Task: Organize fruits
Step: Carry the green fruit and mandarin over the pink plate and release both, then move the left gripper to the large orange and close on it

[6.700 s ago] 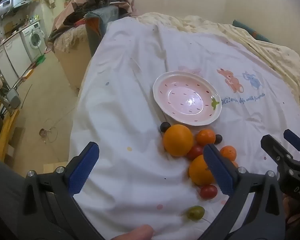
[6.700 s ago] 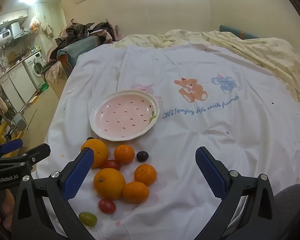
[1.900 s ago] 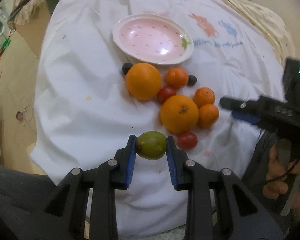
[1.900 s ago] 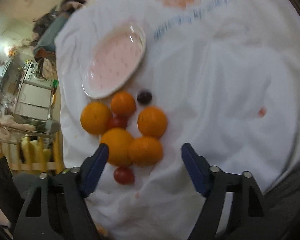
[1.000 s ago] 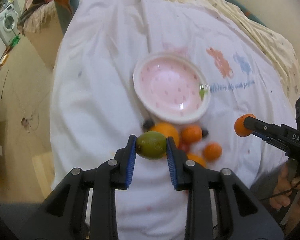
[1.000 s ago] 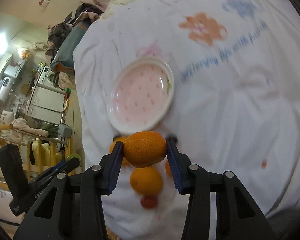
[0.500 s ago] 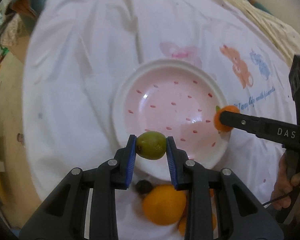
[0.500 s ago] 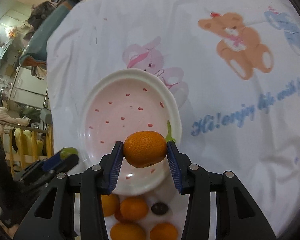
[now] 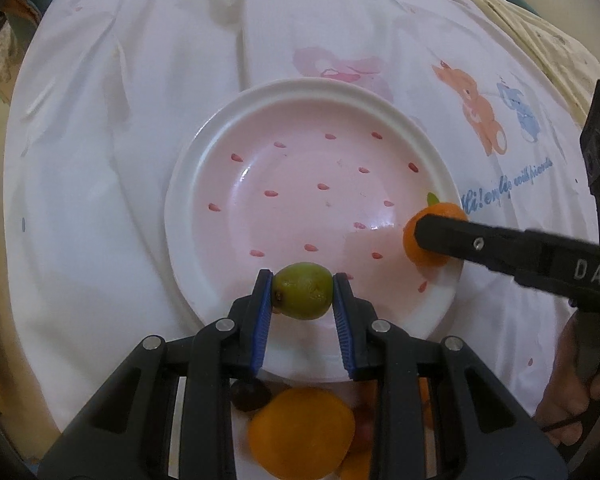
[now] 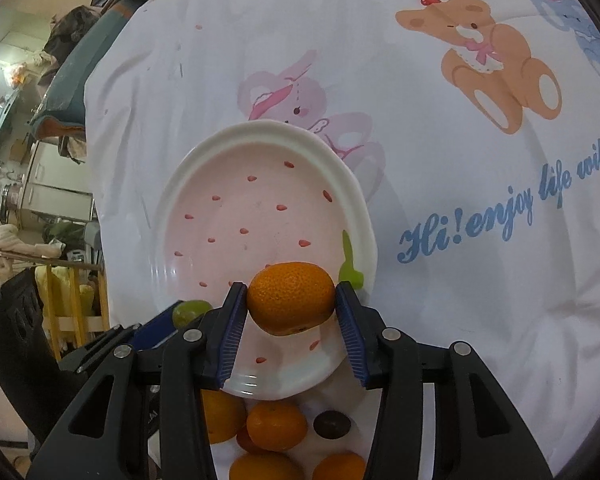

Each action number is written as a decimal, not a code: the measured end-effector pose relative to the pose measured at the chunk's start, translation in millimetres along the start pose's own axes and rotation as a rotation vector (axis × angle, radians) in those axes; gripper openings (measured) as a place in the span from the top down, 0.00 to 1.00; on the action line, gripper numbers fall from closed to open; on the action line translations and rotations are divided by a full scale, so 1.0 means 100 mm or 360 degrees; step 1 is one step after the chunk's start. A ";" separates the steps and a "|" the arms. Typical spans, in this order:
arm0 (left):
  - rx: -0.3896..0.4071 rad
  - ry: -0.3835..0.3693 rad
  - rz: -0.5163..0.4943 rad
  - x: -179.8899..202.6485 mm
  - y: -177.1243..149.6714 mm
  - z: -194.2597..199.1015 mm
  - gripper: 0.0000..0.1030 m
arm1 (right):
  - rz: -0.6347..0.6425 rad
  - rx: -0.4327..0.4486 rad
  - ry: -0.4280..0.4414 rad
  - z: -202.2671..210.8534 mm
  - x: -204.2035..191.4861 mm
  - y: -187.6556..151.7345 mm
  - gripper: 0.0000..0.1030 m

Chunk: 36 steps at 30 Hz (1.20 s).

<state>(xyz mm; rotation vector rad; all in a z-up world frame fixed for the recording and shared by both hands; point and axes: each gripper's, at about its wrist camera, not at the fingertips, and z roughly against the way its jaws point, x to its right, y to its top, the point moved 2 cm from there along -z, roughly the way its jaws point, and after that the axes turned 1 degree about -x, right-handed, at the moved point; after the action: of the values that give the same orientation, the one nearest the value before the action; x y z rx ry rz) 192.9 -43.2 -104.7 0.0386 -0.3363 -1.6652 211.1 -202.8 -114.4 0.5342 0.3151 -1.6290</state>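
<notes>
1. Left wrist view: the left gripper (image 9: 302, 292) is clamped narrow on a small green fruit (image 9: 302, 290), blue pads pressed to both its sides. The fruit hangs over the near inner edge of the pink plate (image 9: 236, 128), which lies on the white printed sheet (image 9: 140, 60).
2. A second back the plate was farther off, with the fruit pile between it and the gripper. Now the plate fills the view and the pile has slid under the fingers: a large orange (image 9: 300, 432) and a dark grape (image 9: 250, 394) show just below the near rim.
3. In this view the right gripper comes in from the right, its black finger (image 9: 476, 242) lying across a mandarin (image 9: 428, 236) at the plate's right edge. A hand (image 9: 572, 384) shows at lower right.
4. Right wrist view: the right gripper (image 10: 291, 300) has the mandarin (image 10: 291, 298) between its pads, low over the plate's (image 10: 260, 132) near right part. Its jaws have just been opening. The left pad looks barely off the peel, while the right one seems to touch; I cannot tell whether the grip has let go.
5. The green fruit (image 10: 190, 310) peeks out at left. Loose citrus (image 10: 276, 424) and a grape (image 10: 332, 424) wait below the rim.
6. Reading: the plate holds nothing yet. Both pieces are at drop height, the mandarin first. Most of the pile is still to move.
</notes>
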 end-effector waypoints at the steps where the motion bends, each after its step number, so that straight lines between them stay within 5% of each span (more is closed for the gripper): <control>1: -0.0006 -0.0025 0.0009 0.00 0.00 0.00 0.75 | 0.0000 -0.0010 -0.0016 -0.01 0.01 0.00 0.52; 4: -0.0015 -0.0012 -0.0007 0.02 -0.01 -0.01 0.71 | -0.0030 0.0012 0.0034 0.03 0.01 0.01 0.37; 6: -0.0008 -0.0016 -0.0015 0.05 -0.03 0.00 0.41 | -0.0033 0.0024 0.0056 0.07 0.01 0.01 0.33; 8: 0.0021 -0.0014 -0.0032 0.09 -0.05 0.05 0.23 | -0.0023 0.0055 0.0012 0.12 0.01 0.01 0.31; 14: 0.0057 -0.0012 -0.0091 0.15 -0.09 0.16 0.22 | -0.0036 0.0155 -0.0058 0.36 0.12 -0.01 0.30; 24: 0.0197 0.0045 0.0089 -0.12 -0.21 0.64 0.22 | 0.0005 0.0300 -0.0096 0.80 0.16 -0.22 0.23; 36: 0.0329 -0.0057 0.0327 -0.43 -0.62 1.19 0.22 | -0.0022 0.0330 -0.0051 1.01 0.16 -0.76 0.19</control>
<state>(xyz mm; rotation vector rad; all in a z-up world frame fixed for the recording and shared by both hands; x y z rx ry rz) 111.8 27.3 -13.5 0.1245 -0.5216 -1.4244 119.7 -257.1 -43.9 0.6627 0.1268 -1.6918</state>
